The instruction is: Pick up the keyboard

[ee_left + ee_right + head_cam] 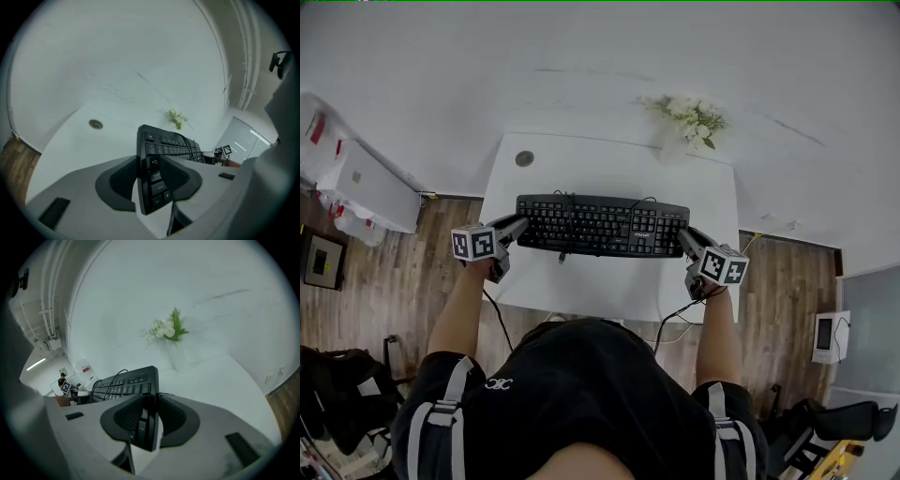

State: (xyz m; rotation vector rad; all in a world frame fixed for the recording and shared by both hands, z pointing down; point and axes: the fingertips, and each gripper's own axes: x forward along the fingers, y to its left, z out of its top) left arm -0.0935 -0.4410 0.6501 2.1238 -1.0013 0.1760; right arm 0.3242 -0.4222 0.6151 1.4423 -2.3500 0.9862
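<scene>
A black keyboard (602,225) hangs level above the white table (581,281), held at both ends. My left gripper (517,228) is shut on the keyboard's left end; in the left gripper view the pads clamp that end of the keyboard (157,164) edge-on. My right gripper (684,239) is shut on the right end, where the keyboard (140,394) sits between its dark pads. The keyboard's black cable (568,211) is draped over the keys.
A vase of white flowers (689,122) stands at the table's far right, against the white wall. A round cable hole (524,158) is at the far left of the tabletop. White boxes (361,187) lie on the wooden floor to the left.
</scene>
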